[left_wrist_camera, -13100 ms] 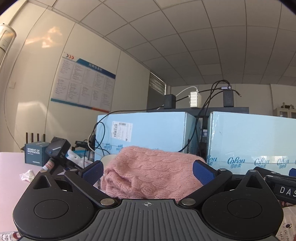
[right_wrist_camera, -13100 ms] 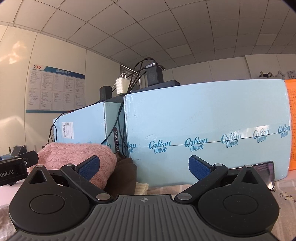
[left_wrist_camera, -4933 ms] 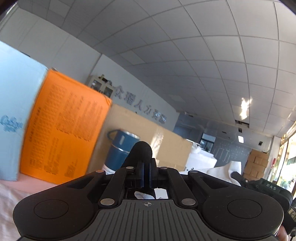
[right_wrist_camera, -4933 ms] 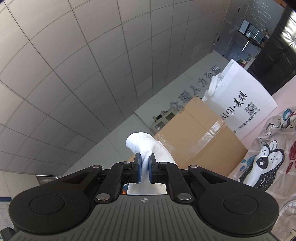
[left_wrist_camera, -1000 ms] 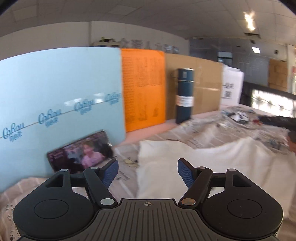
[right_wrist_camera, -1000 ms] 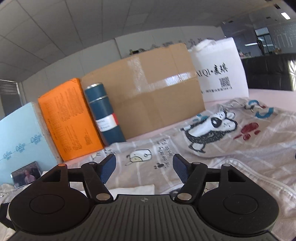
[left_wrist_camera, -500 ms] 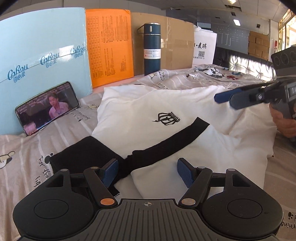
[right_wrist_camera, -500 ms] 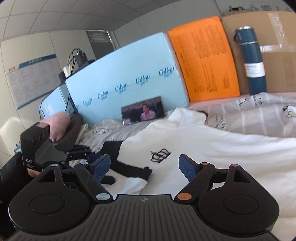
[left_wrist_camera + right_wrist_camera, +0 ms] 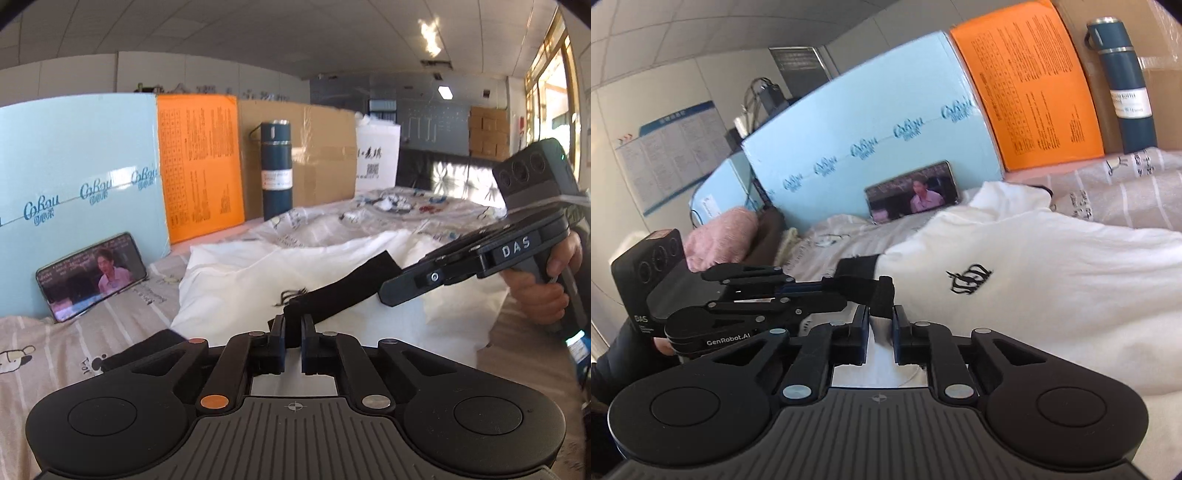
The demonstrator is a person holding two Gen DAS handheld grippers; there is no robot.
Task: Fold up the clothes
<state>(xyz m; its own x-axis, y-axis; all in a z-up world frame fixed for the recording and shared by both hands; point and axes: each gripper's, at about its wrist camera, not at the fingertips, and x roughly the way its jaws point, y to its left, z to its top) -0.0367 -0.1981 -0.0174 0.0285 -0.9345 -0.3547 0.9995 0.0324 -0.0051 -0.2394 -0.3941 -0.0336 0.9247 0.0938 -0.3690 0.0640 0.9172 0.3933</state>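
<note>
A white sweatshirt [image 9: 236, 284] with a black crown logo [image 9: 969, 282] and black cuff bands lies on a patterned sheet. My left gripper [image 9: 292, 325] is shut on the sleeve's black cuff [image 9: 332, 295] and holds it lifted over the white body. My right gripper [image 9: 880, 317] is shut on the same sleeve, pinching white cloth just below the black band [image 9: 882, 295]. The two grippers sit close together: the right one shows in the left wrist view [image 9: 480, 258], the left one in the right wrist view [image 9: 746, 295].
A phone [image 9: 92, 275] playing video leans on a light blue box [image 9: 74, 184]. Behind stand an orange box [image 9: 201, 166], a dark blue flask [image 9: 277, 170], a cardboard box [image 9: 325, 158] and a white bag [image 9: 376, 155]. A pink knit [image 9: 720, 240] lies far left.
Both grippers have closed on the black-cuffed sleeve, which lay flat half a second ago, and lifted it over the sweatshirt's body. The grippers have come close together.
</note>
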